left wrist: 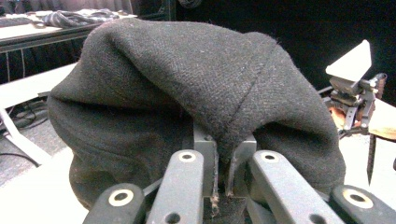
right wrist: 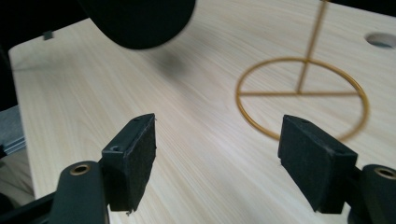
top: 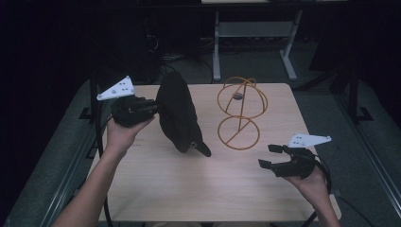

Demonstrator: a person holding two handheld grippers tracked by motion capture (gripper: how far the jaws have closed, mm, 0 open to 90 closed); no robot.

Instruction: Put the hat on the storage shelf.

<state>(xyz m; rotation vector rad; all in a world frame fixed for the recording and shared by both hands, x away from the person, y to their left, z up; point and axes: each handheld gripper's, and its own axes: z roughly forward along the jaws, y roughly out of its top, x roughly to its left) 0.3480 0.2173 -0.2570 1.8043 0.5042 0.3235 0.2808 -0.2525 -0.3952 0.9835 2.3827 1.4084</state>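
Observation:
A black woollen cap (top: 177, 113) hangs tilted above the left middle of the light wood table (top: 189, 189), its peak pointing down to the right. My left gripper (top: 155, 108) is shut on the cap's fabric at its left side. In the left gripper view the cap (left wrist: 187, 79) bulges over the pinched jaws of that gripper (left wrist: 223, 149). A gold wire stand (top: 241, 117), a round base with a wire sphere on a stem, stands right of the cap. My right gripper (top: 267, 156) hovers open near the table's right front, and between its pads (right wrist: 224, 158) lie bare wood and the stand's base ring (right wrist: 299, 93).
A round cable hole (top: 238, 97) sits in the table behind the stand. A white desk frame (top: 255, 28) stands on the dark floor beyond the far edge. The right gripper (left wrist: 352, 100) appears far off in the left gripper view.

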